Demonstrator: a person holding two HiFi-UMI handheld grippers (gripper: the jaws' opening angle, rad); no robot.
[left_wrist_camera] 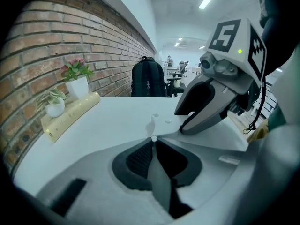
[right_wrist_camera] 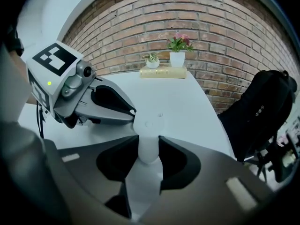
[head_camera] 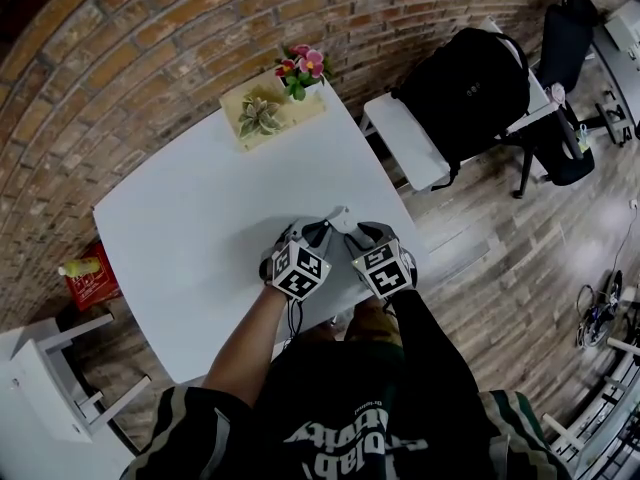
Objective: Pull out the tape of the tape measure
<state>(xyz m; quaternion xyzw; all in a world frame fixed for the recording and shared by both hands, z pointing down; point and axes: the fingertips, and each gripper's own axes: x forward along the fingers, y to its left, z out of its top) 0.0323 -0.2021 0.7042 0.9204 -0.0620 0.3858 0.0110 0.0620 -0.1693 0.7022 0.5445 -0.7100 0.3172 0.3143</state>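
A white tape measure is held just above the white table near its front right edge. My right gripper is shut on its white case, which fills the gap between the dark pads. My left gripper comes in from the left, its pads nearly touching, with the thin tip of the tape pinched between them. The two grippers' tips almost meet. In the left gripper view the right gripper is close ahead on the right. In the right gripper view the left gripper sits at the left.
A pale wooden block with two small potted plants stands at the table's far edge by the brick wall. A black backpack rests on a chair beyond a white bench. A red box and a white stool are at the left.
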